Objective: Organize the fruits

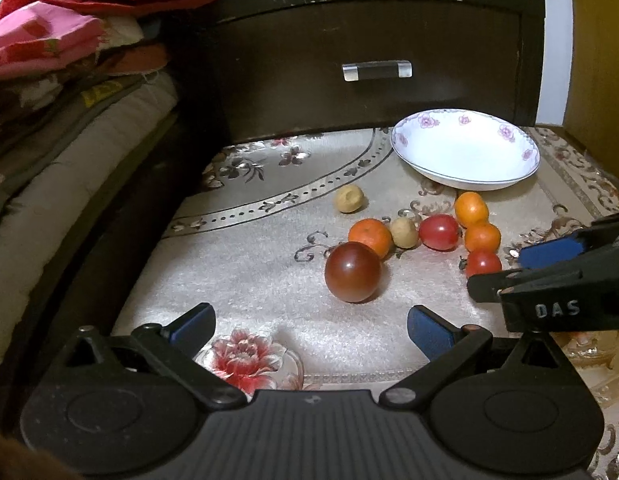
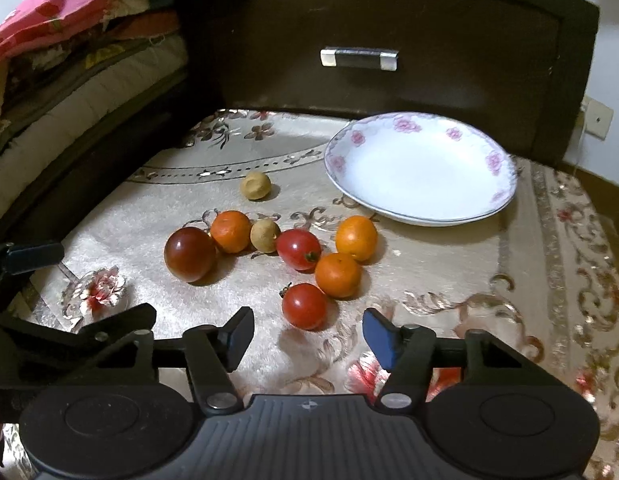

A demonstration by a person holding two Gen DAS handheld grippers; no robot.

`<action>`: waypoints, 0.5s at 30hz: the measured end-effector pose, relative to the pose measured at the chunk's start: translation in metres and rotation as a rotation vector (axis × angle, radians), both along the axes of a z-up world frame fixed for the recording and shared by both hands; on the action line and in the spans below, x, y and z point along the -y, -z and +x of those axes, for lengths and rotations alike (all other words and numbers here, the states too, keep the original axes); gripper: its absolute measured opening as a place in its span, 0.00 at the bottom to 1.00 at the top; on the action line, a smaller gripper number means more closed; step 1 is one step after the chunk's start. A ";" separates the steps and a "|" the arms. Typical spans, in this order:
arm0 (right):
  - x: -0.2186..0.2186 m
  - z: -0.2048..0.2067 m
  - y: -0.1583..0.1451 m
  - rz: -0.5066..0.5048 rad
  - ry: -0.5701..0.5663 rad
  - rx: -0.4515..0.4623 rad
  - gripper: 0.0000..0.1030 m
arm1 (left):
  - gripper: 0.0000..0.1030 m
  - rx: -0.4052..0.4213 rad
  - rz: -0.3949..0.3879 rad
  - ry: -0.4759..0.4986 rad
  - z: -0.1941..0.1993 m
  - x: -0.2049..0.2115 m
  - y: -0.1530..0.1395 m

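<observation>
Several small fruits lie on a beige floral cloth. A dark red tomato (image 1: 352,271) (image 2: 190,254) is nearest my left gripper (image 1: 309,326), which is open and empty just in front of it. A small red tomato (image 2: 304,306) (image 1: 484,263) lies just ahead of my open, empty right gripper (image 2: 308,334), which also shows at the right of the left wrist view (image 1: 505,270). Three oranges (image 2: 337,275) (image 1: 370,237), another red tomato (image 2: 298,249) (image 1: 439,232) and two tan longans (image 2: 255,185) (image 1: 350,198) lie between. A white flowered plate (image 2: 421,168) (image 1: 465,150) stands empty behind them.
A dark wooden drawer front (image 1: 373,60) with a clear handle (image 2: 359,58) stands behind the cloth. Stacked folded blankets (image 1: 61,80) rise at the left. A wall socket (image 2: 597,120) is at the far right.
</observation>
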State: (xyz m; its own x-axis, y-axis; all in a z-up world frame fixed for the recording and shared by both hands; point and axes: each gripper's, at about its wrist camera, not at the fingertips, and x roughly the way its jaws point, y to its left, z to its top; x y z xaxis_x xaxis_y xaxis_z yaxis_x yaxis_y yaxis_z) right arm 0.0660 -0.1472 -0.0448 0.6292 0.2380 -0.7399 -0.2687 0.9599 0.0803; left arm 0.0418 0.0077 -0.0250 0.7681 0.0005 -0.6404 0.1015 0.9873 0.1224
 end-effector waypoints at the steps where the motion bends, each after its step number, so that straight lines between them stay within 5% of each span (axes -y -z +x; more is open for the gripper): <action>1: -0.001 0.002 0.002 -0.001 -0.003 -0.010 0.46 | 1.00 -0.008 -0.002 0.001 0.002 0.000 0.002; 4: -0.006 0.007 0.010 -0.018 -0.018 -0.036 0.36 | 1.00 -0.031 0.014 -0.001 0.005 -0.001 0.007; 15: -0.015 0.012 0.013 -0.090 -0.044 -0.001 0.26 | 1.00 -0.068 0.007 0.012 0.010 -0.001 0.013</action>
State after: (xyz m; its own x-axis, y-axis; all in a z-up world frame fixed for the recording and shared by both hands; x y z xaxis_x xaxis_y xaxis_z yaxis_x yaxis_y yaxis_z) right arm 0.0782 -0.1320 -0.0581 0.6188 0.1983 -0.7601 -0.3111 0.9504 -0.0054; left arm 0.0516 0.0087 -0.0381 0.7229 -0.0039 -0.6910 0.1221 0.9850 0.1222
